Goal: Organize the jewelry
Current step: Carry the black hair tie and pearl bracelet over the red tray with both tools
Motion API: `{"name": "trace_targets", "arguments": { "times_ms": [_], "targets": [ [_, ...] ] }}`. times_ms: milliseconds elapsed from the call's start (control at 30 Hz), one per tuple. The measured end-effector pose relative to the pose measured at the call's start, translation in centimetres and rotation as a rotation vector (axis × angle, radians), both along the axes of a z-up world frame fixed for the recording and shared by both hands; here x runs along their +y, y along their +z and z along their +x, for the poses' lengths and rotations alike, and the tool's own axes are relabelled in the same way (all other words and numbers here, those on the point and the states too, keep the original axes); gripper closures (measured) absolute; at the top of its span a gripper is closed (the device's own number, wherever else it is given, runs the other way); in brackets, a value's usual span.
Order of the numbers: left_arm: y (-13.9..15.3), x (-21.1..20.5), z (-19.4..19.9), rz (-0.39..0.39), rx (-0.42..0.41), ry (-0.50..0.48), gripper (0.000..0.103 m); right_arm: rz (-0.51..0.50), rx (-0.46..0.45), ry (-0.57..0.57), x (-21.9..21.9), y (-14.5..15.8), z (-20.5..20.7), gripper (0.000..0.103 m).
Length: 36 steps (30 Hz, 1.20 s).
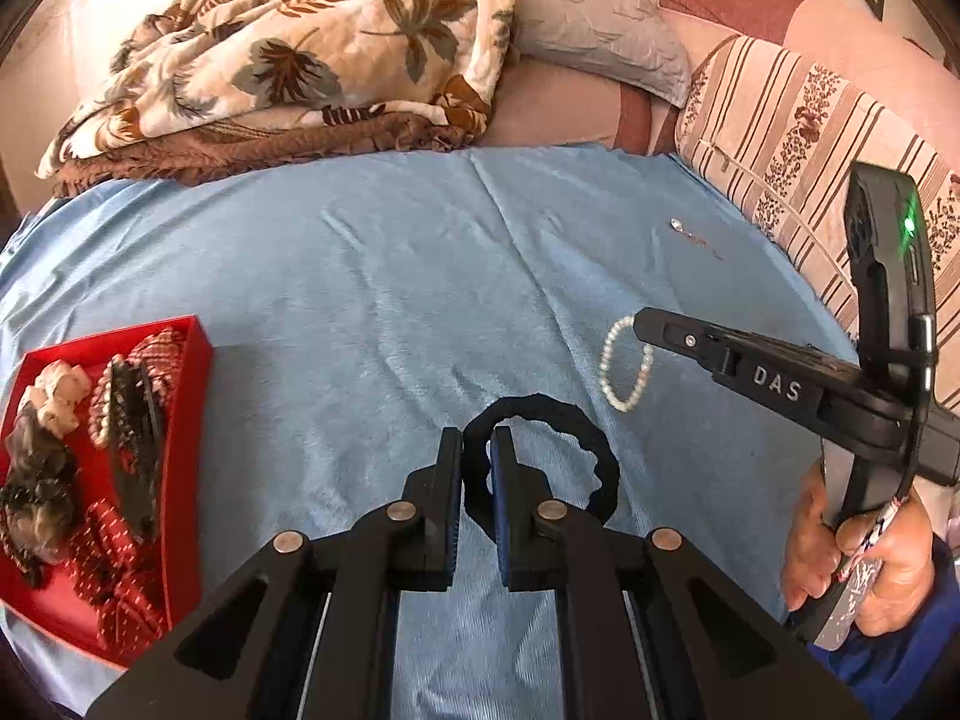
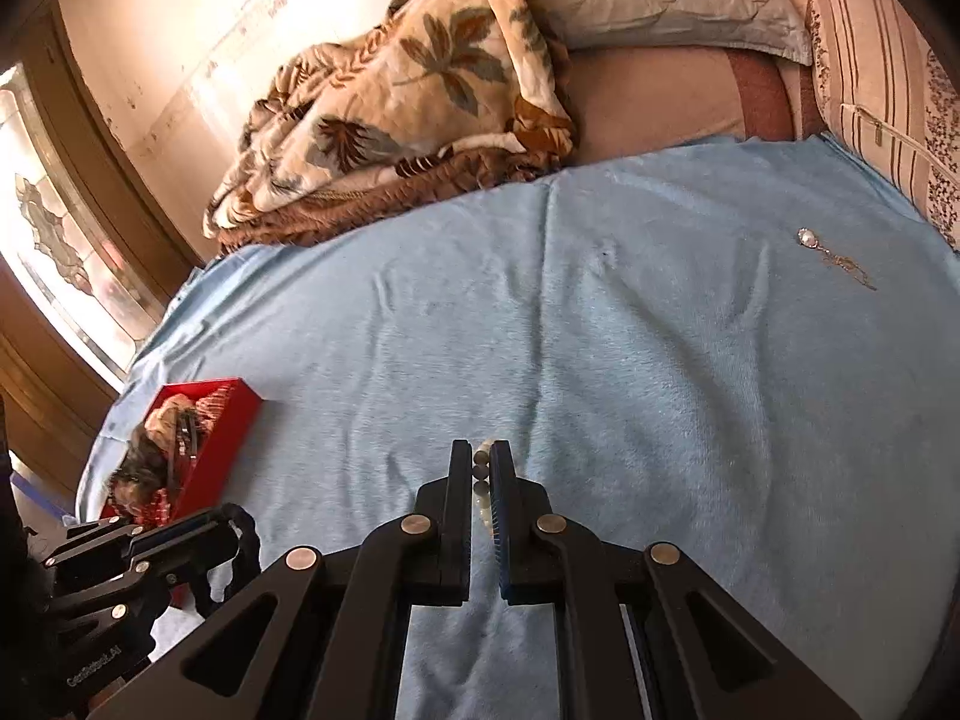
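Pinching a ruffled black fabric scrunchie (image 1: 543,456), left hand-held gripper (image 1: 477,450) over blue terry bed cover (image 1: 360,276), red box (image 1: 192,360) left, "DAS" on right tool, right hand-held gripper (image 2: 481,462) clamped on round-beaded pearl bracelet (image 2: 482,468), pendant necklace (image 2: 834,258) well apart.

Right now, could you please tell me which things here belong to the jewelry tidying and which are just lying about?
Job: black hair tie, pearl bracelet, pendant necklace, red tray.
Lying about: leaf-print blanket, grey pillow, striped cushion.
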State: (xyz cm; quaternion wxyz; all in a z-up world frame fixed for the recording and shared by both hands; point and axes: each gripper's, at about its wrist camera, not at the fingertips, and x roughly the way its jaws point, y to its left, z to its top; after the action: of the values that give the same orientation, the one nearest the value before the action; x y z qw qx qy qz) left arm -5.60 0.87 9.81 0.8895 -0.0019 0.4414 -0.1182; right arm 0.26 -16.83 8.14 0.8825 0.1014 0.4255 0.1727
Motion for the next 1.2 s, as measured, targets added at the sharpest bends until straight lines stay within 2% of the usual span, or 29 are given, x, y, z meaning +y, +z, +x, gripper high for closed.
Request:
{"name": "trace_targets", "arguments": {
  "times_ms": [333, 733, 967, 1200],
  "targets": [
    [1.4, 1.6, -2.9, 0.005, -0.036, 0.051, 0.094, -0.039, -0.061, 0.008, 1.1, 1.4, -4.3, 0.096],
    [1.7, 2.7, -5.9, 0.133, -0.098, 0.132, 0.094, -0.065, -0.072, 0.011, 2.4, 1.0, -7.4, 0.096],
    [1.8, 3.2, -7.0, 0.169, -0.121, 0.16, 0.094, -0.084, -0.07, 0.031, 3.7, 0.4, -8.6, 0.096],
    [2.3, 4.0, -7.7, 0.163, -0.14, 0.179, 0.094, -0.094, -0.063, 0.037, 4.8, -0.2, -9.4, 0.096]
  ]
}}
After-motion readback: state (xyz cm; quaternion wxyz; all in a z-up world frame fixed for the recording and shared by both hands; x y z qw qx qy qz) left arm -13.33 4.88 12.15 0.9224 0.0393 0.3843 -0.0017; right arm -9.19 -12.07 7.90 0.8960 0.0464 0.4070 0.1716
